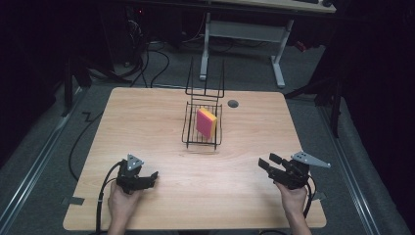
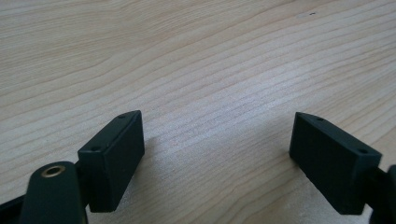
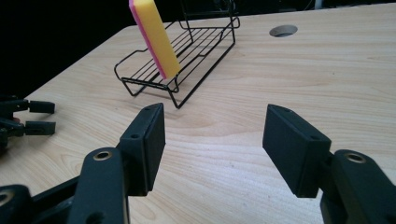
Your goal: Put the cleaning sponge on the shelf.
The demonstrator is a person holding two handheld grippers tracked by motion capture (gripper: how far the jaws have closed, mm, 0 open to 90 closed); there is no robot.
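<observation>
Both jaws apart, the left hand-held gripper [image 1: 147,178] and right hand-held gripper [image 1: 267,162] rest on the desk [image 1: 147,127]; a sponge [image 1: 206,122] stands in the wire rack [image 1: 188,132] ahead of them.

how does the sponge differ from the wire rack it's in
The sponge is a solid block, yellow on one face and pink on the other; the wire rack is black and open, made of thin rods. The sponge stands tilted on edge, while the wire rack sits flat on the table. The sponge is smaller and fits inside the wire rack. Both sit mid-table, far from both sets of tongs.
</observation>
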